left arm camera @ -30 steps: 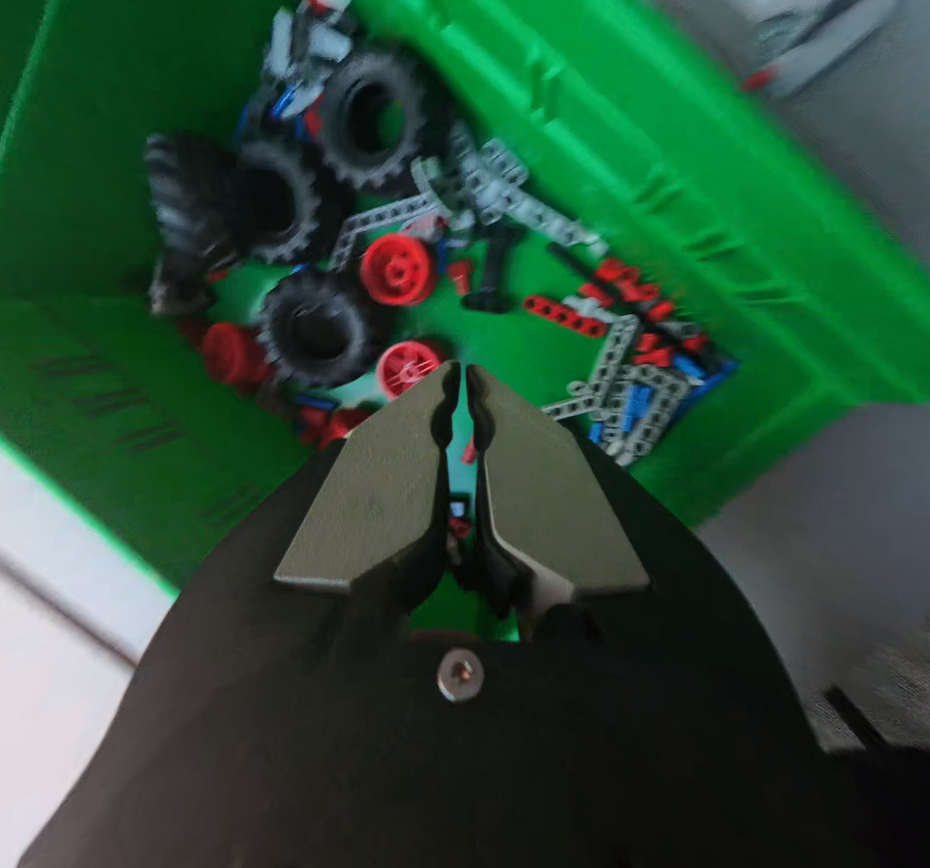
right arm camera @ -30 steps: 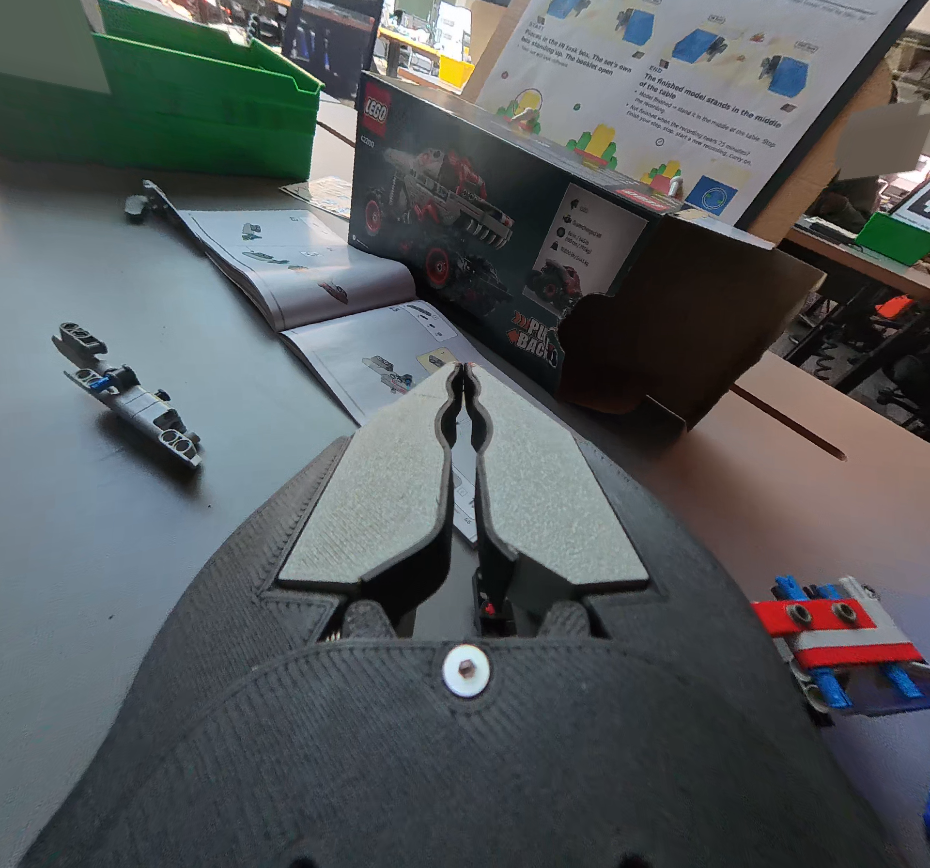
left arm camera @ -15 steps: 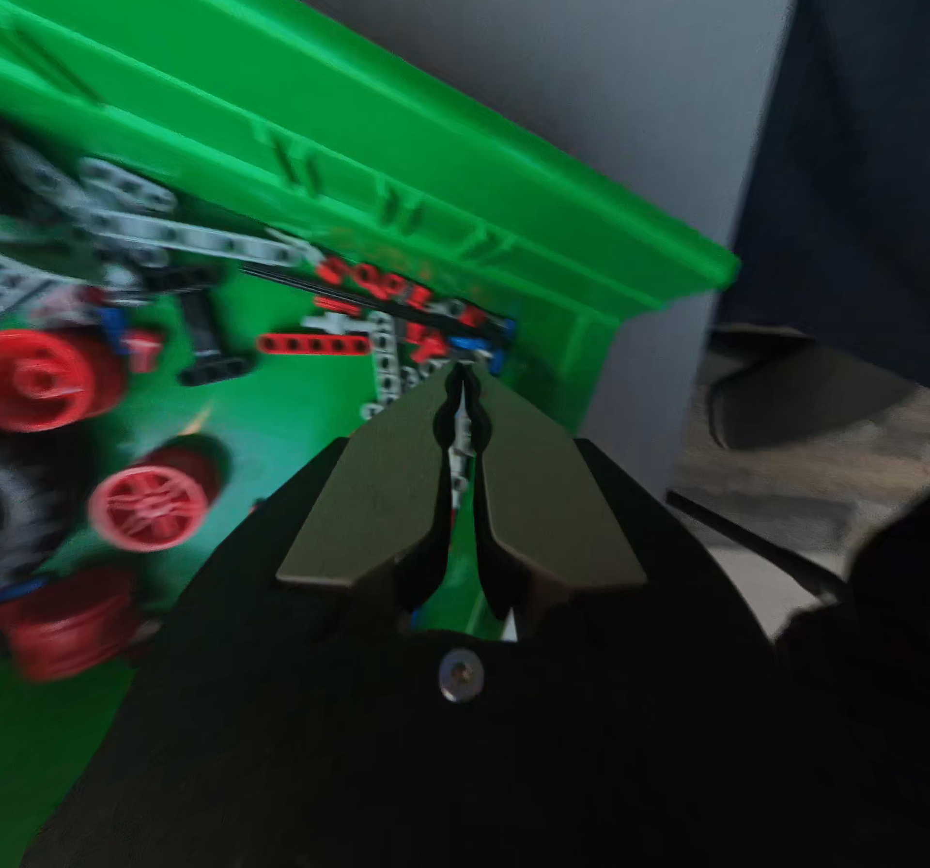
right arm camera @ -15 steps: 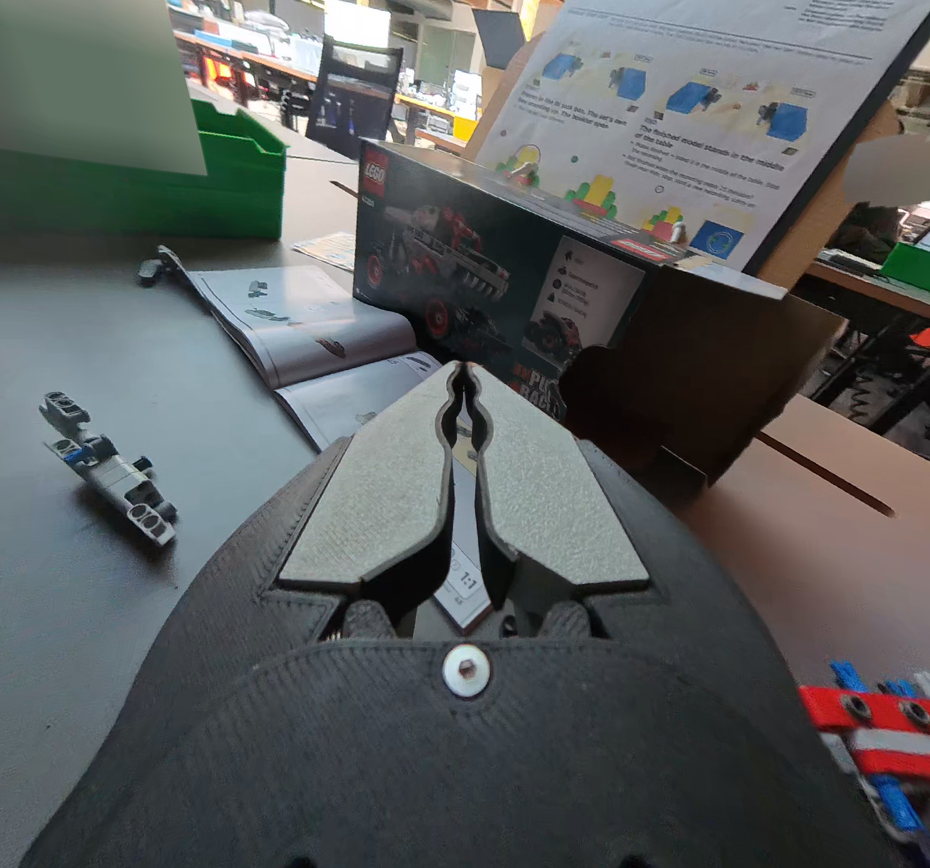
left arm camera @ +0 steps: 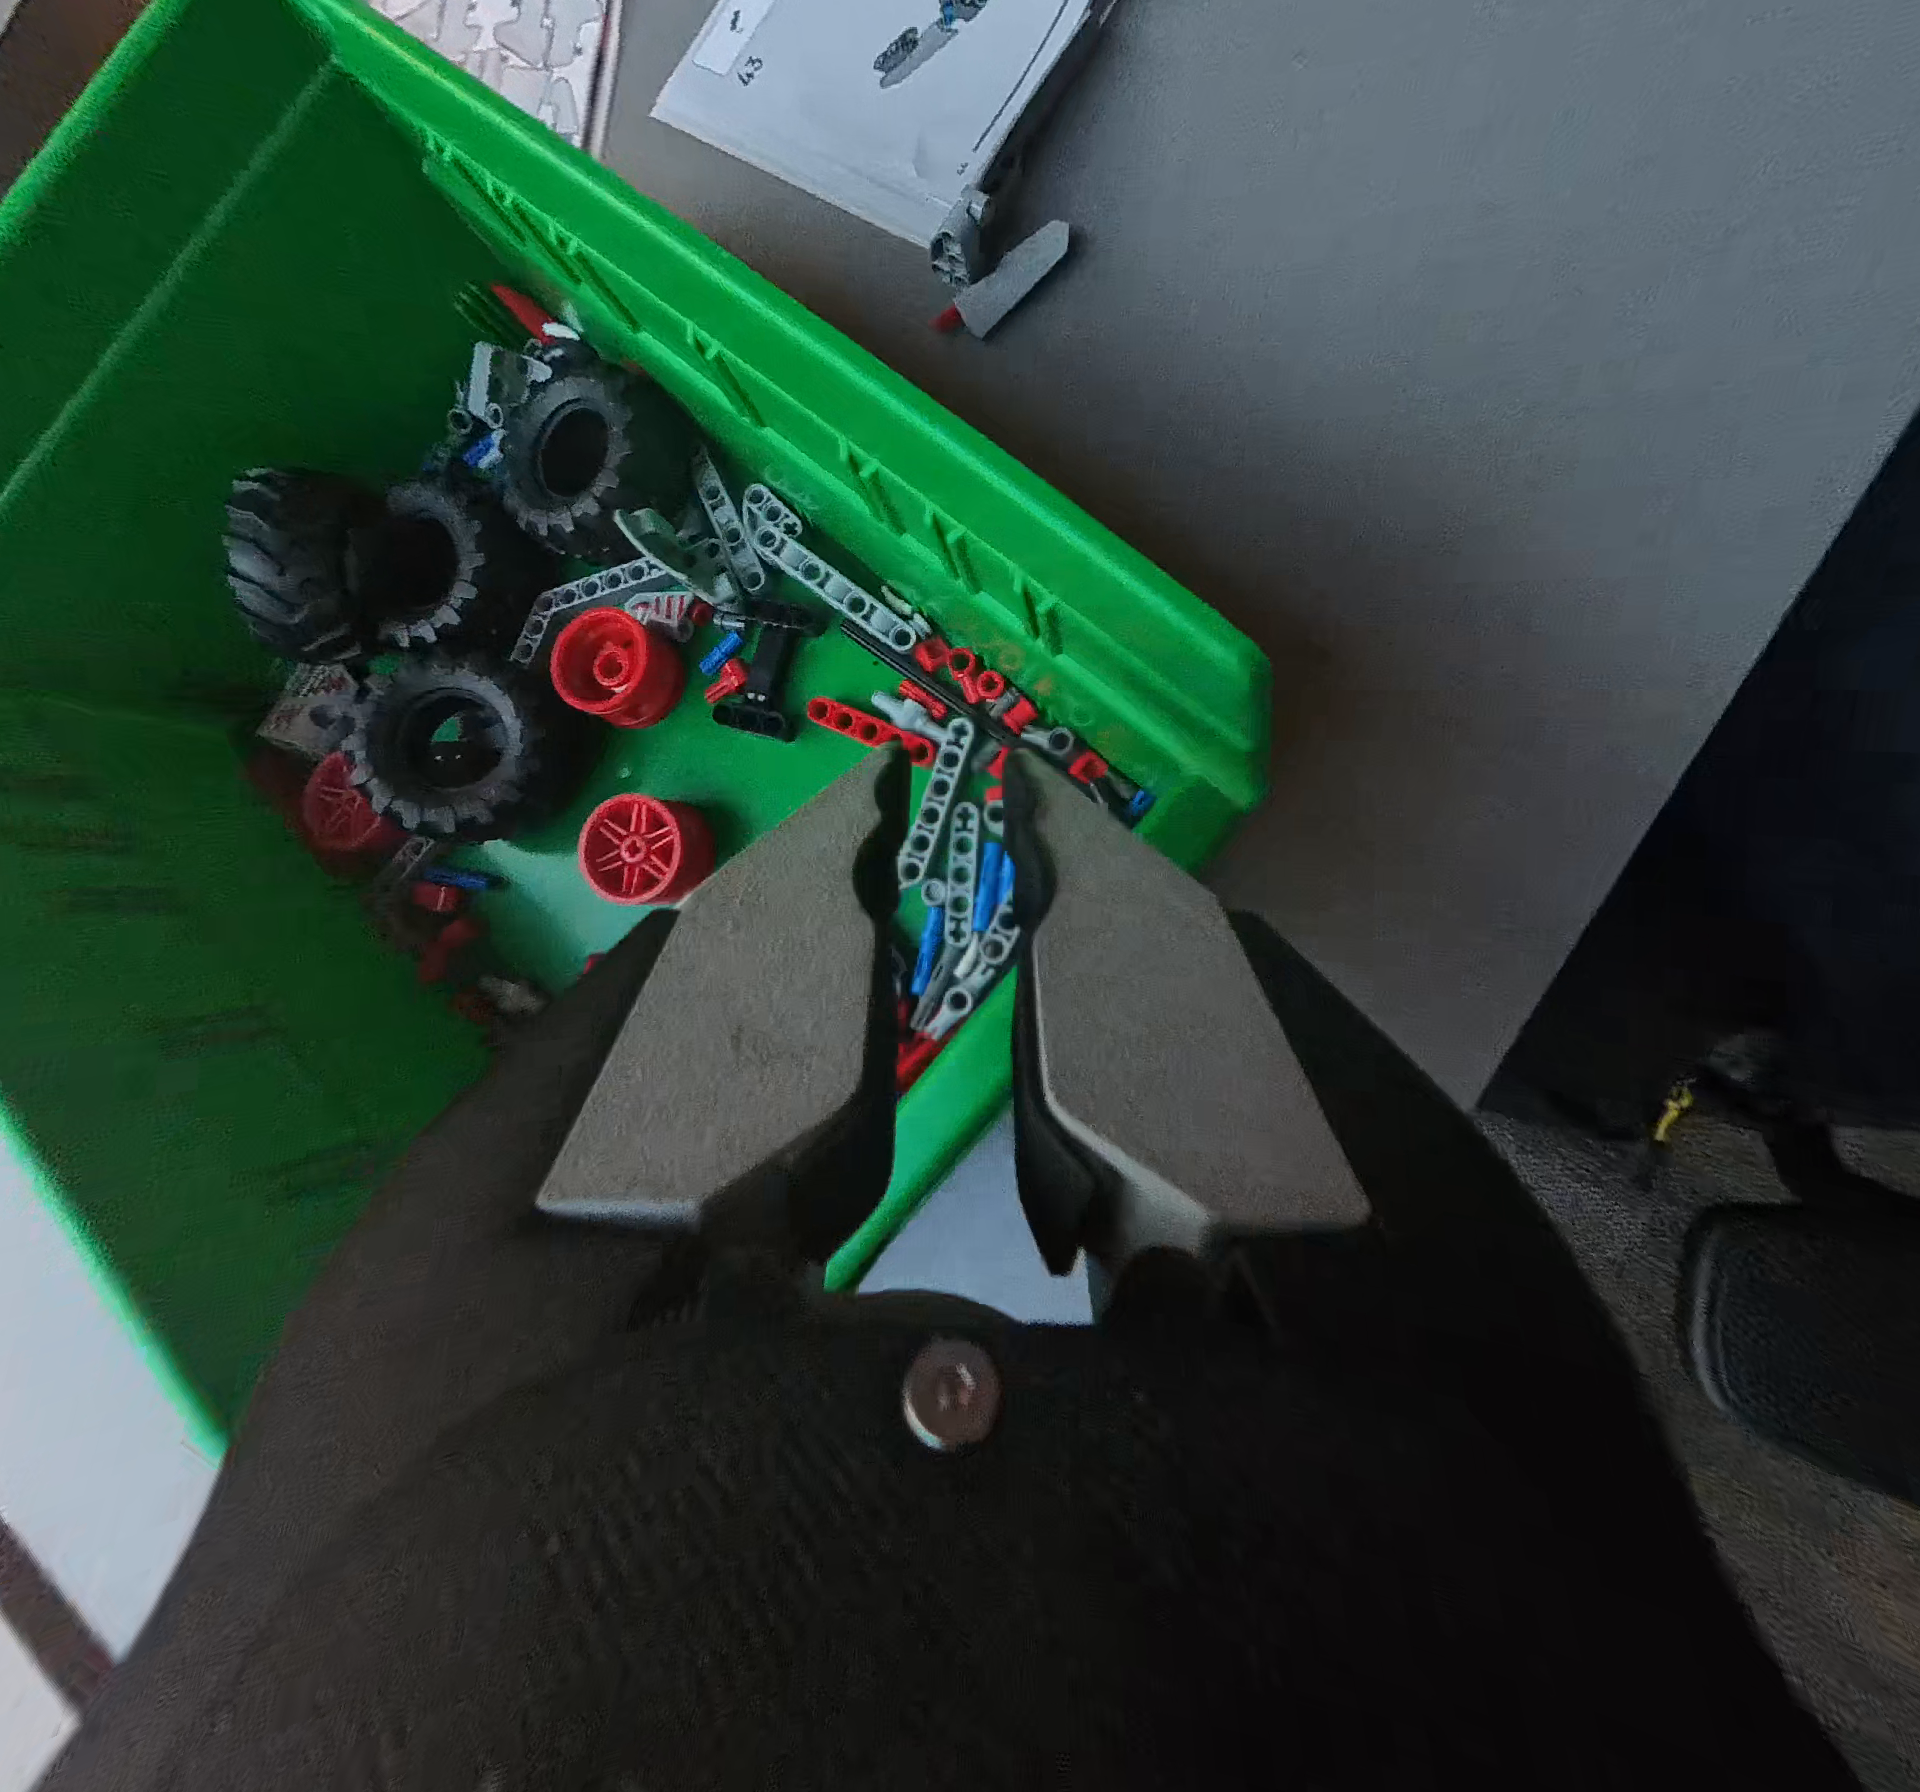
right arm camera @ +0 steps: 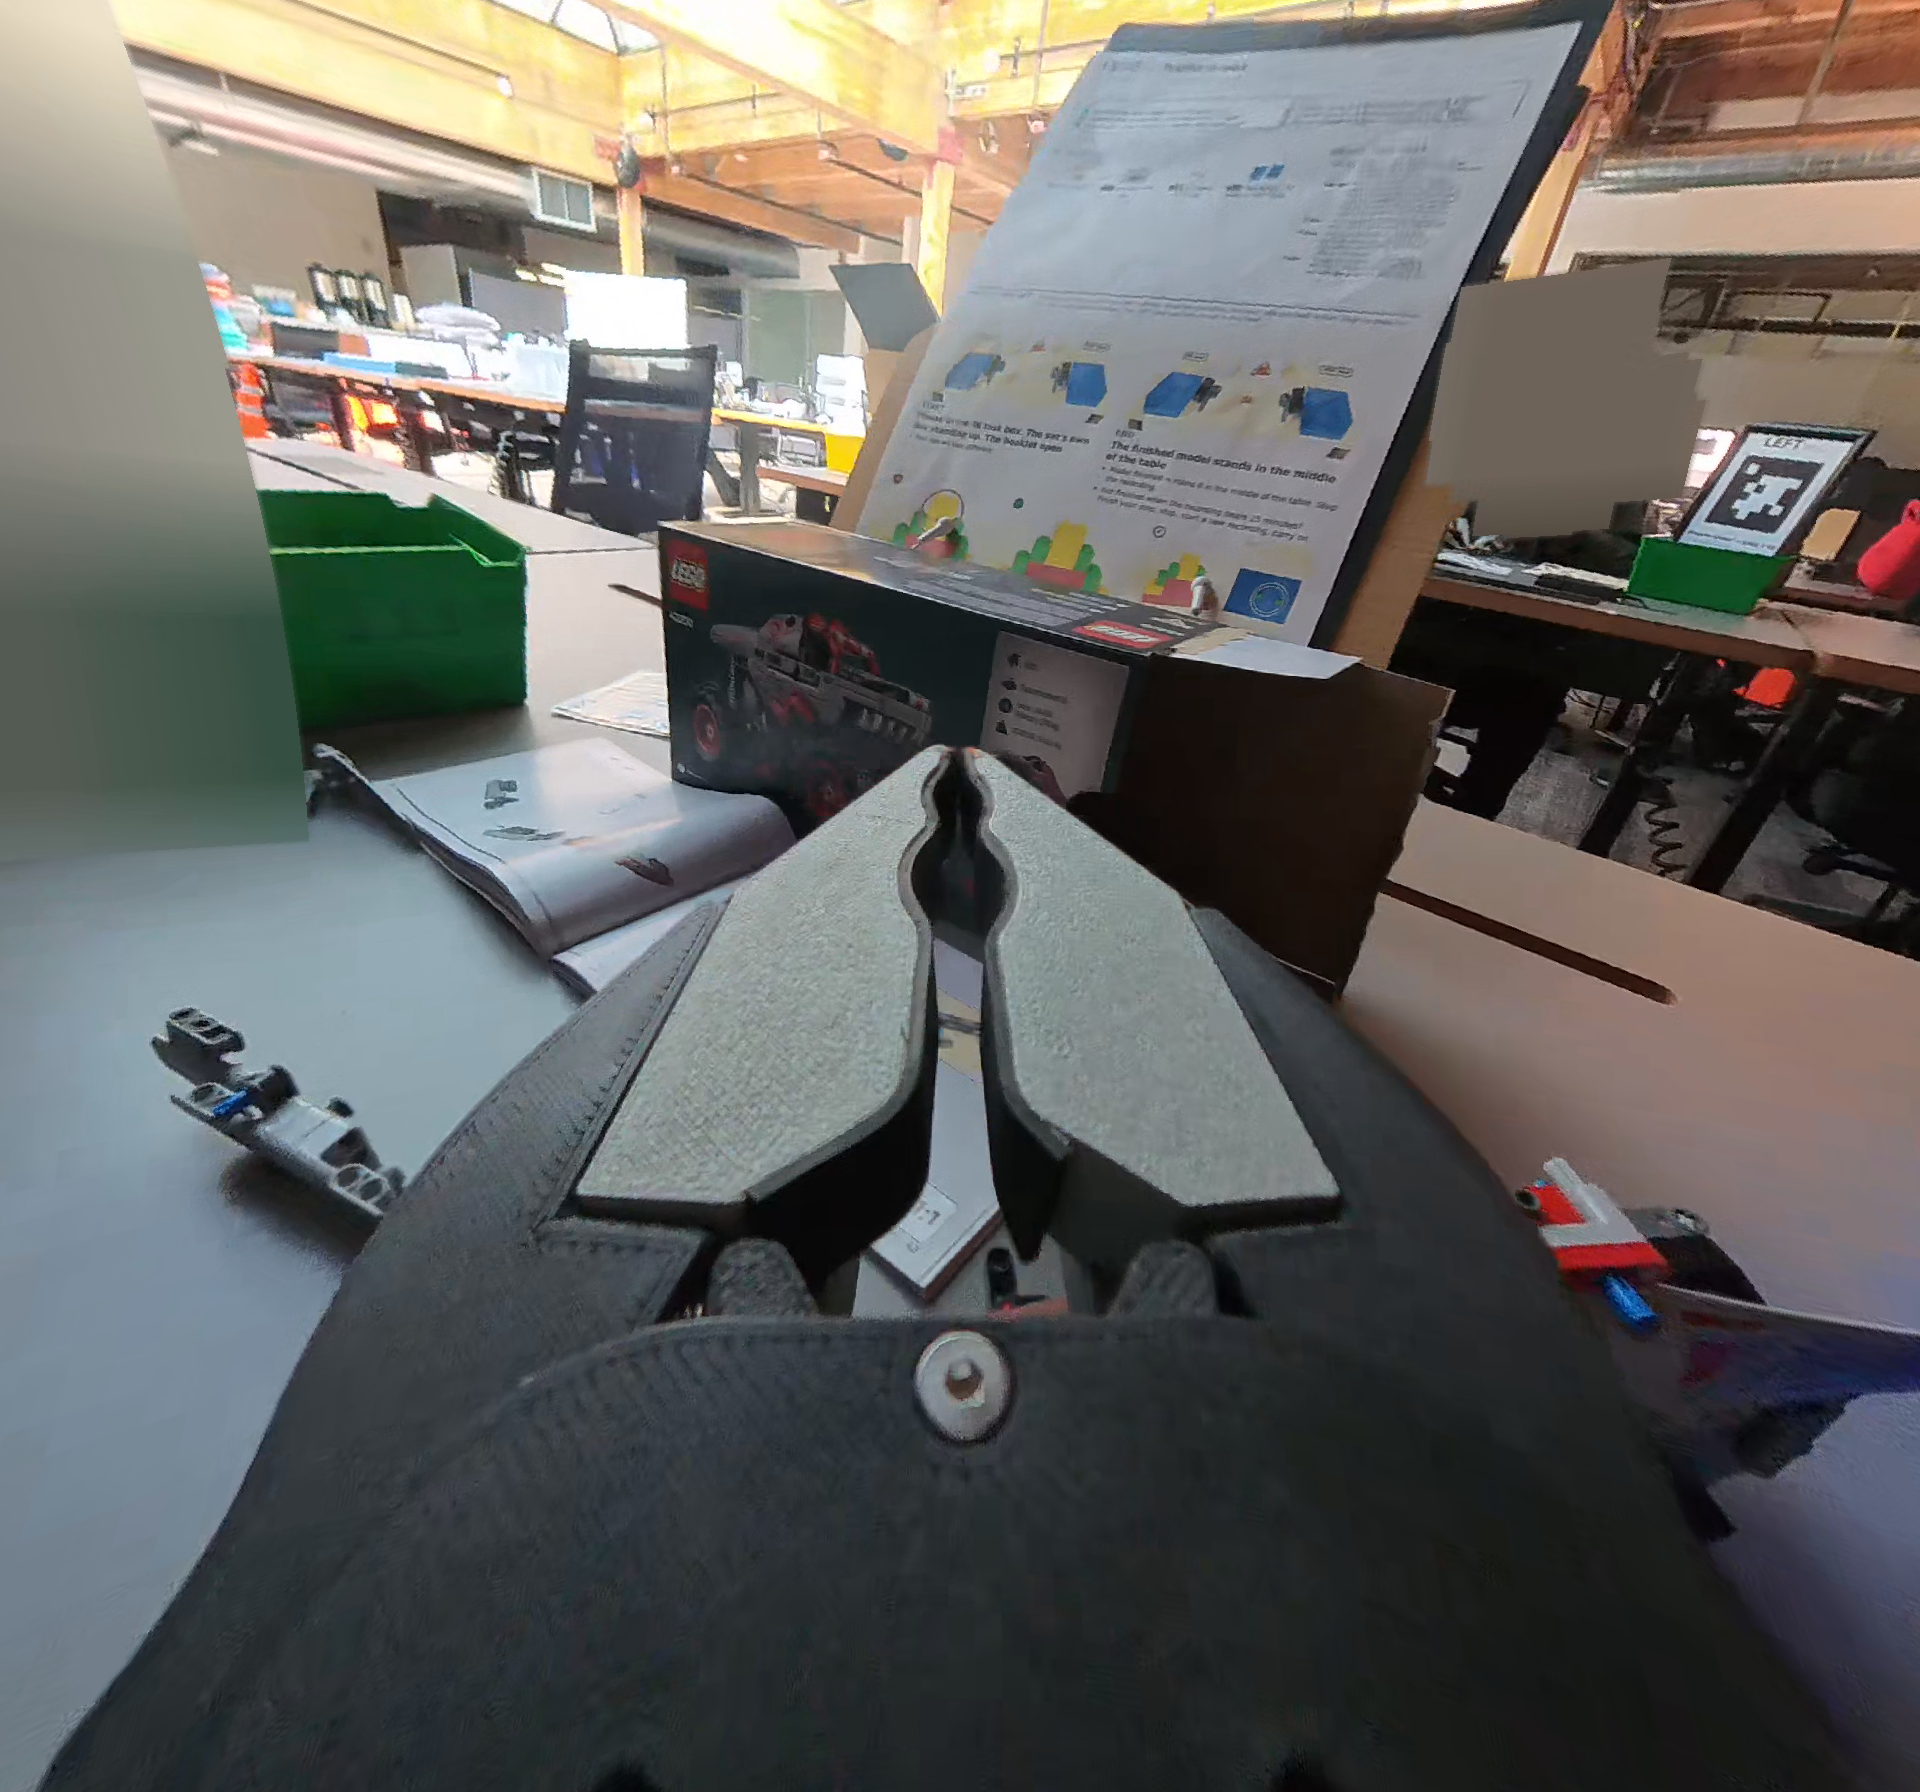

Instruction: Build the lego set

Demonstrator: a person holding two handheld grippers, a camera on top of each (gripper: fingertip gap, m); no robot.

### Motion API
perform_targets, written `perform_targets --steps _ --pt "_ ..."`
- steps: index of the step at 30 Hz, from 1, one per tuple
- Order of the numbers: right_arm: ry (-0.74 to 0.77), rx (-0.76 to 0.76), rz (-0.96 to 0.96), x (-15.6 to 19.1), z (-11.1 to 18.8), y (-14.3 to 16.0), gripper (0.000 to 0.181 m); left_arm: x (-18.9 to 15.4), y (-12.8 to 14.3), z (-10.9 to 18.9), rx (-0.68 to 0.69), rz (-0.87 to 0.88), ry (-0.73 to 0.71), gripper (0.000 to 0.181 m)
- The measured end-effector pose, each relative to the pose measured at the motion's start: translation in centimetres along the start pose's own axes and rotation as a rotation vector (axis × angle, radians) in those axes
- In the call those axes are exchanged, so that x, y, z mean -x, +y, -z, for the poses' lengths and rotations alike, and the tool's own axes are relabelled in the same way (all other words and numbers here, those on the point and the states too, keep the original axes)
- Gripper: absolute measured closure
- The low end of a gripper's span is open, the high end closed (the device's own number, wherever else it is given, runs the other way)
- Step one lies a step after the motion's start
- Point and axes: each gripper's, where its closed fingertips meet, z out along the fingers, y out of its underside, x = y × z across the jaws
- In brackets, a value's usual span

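A green bin [left arm camera: 1039,599] holds loose lego parts: black tyres [left arm camera: 447,734], red wheel hubs [left arm camera: 644,849], grey beams [left arm camera: 810,568], and red and blue pins. My left gripper [left arm camera: 951,771] is open by a narrow gap and empty. It hovers over a pile of grey beams and blue pins [left arm camera: 966,890] in the bin's corner. My right gripper [right arm camera: 956,755] is shut with nothing visible between its tips, low over the grey table. A grey sub-assembly [right arm camera: 270,1119] lies to its left, and a red, white and blue sub-assembly [right arm camera: 1590,1233] to its right.
The open instruction booklet [right arm camera: 582,828] and the lego box [right arm camera: 935,682] lie ahead of the right gripper, with a propped sheet board [right arm camera: 1195,340] behind. The green bin [right arm camera: 395,599] stands far left. A sticker sheet [left arm camera: 520,28] and a small grey piece [left arm camera: 997,272] lie beside the bin. The grippers' ends are close to 50 centimetres from one another. The grey sub-assembly [right arm camera: 270,1119] lies around 20 centimetres away from my right fingertips.
My left gripper has opened and swung back so that more of the bin and table shows. My right gripper stays shut and now points higher.
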Motion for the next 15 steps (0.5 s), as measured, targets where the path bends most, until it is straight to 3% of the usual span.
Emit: perform_targets --steps 1,4,5,7,11,12,15 --pt "0.008 0.026 0.011 -0.2 -0.3 0.5 0.181 -0.6 -0.3 -0.7 -0.003 0.009 0.064 0.168" --pt "0.015 0.102 0.056 -0.5 -1.1 2.1 0.181 -2.6 -0.5 -2.8 0.028 -0.035 0.25 0.181" --pt "0.017 0.122 0.067 -0.5 -1.4 2.6 0.181 -2.2 -0.5 -3.4 0.045 -0.046 0.246 0.181" --pt "0.001 0.157 0.083 -0.4 -1.9 3.6 0.181 -3.2 -0.5 -3.9 0.092 -0.025 0.372 0.181" --pt "-0.02 0.187 0.12 0.4 -2.6 4.3 0.181 -5.5 -3.2 -5.1 0.078 0.072 0.578 0.181" --pt "-0.025 0.185 0.141 0.6 -2.7 4.1 0.181 -6.0 -3.6 -5.5 0.088 0.086 0.59 0.181" --pt "-0.038 0.179 0.181 1.3 -2.3 4.0 0.181 -4.9 -3.3 -5.8 0.11 0.074 0.435 0.175"
